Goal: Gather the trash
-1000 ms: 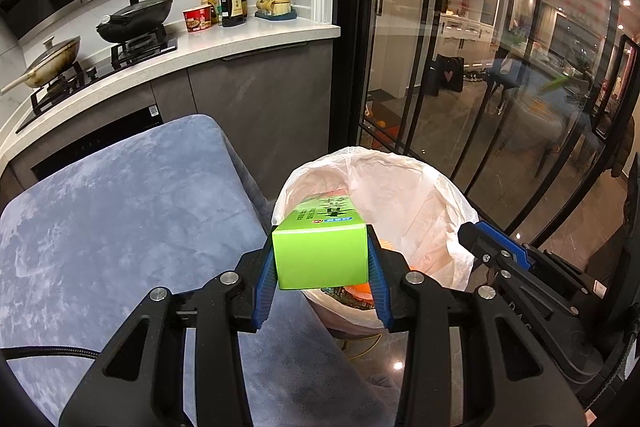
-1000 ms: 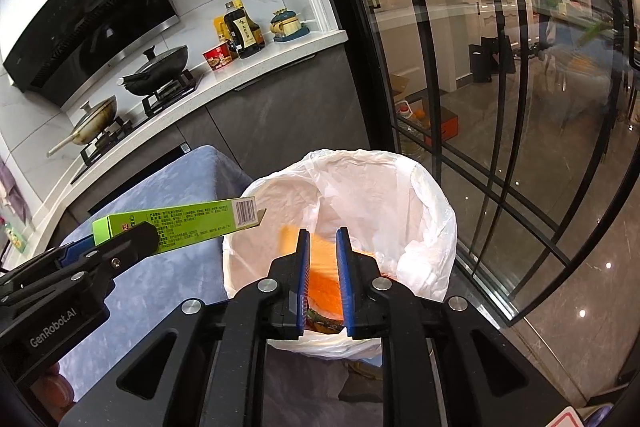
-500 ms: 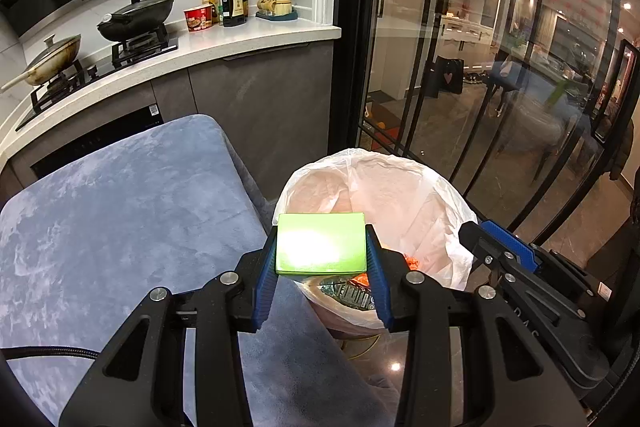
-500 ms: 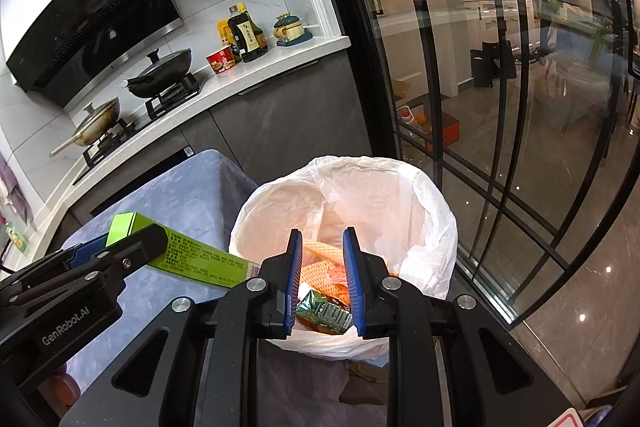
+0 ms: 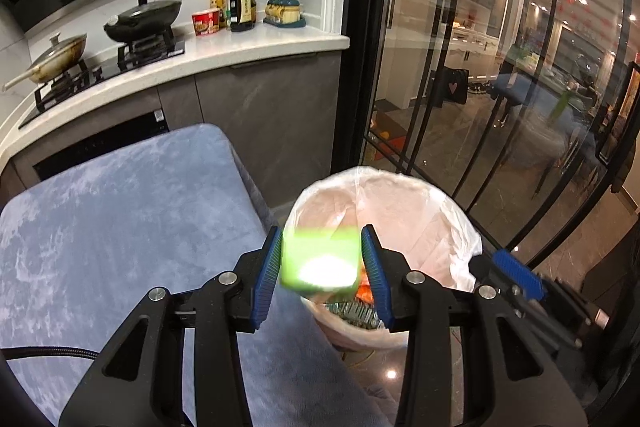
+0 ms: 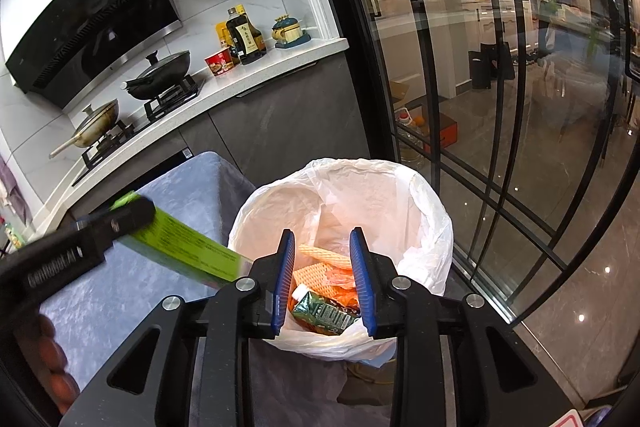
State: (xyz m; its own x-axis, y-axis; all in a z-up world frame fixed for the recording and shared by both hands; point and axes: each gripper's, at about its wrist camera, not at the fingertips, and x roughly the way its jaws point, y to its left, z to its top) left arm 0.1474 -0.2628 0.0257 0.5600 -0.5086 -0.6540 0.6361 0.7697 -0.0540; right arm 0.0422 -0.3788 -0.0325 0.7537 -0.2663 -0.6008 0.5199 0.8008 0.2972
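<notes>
my left tool [image 5: 322,263] grips the green box [image 5: 320,261], now tipped nose-down toward the bin [image 6: 420,187]; my right tool [image 6: 322,273], newly spread, holds nothing.

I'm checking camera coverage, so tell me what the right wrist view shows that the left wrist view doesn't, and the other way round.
Only the right wrist view shows the green box lengthwise, tilted down toward the bin, and a dark green carton among the trash.

Only the left wrist view shows the box end-on between the left hand-held gripper pads, blurred.

Both show the white-lined trash bin, the blue-grey cloth and the stove pans.
</notes>
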